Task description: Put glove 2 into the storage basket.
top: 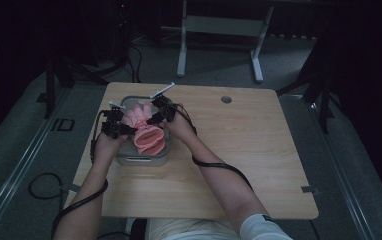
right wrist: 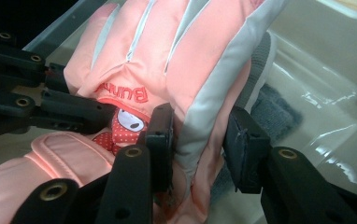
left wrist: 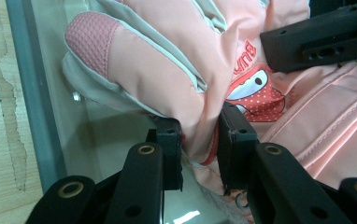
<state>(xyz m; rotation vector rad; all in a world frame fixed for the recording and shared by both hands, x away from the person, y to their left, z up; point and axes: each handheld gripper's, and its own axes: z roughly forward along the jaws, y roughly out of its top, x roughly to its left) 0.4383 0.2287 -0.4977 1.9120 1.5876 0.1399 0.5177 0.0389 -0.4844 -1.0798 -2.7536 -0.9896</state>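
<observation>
Both grippers pinching one pink ski glove over the grey bin

The pink padded glove (top: pixel 145 131) is lying in the middle left of the high view over the grey plastic bin (top: pixel 141 159), its long axis running from the cuff at the lower edge toward the fingers at the top. The left gripper (top: pixel 125 129) is coming in from the glove's left side and the right gripper (top: pixel 151 120) from its right, so each is nipping its own edge, jaws nearly closed on a fold of quilted fabric. In the left gripper view the thumb's waffle-textured patch (left wrist: pixel 92 39) is sitting upper left; a dotted cartoon badge (right wrist: pixel 123 125) is showing in the right gripper view.
</observation>
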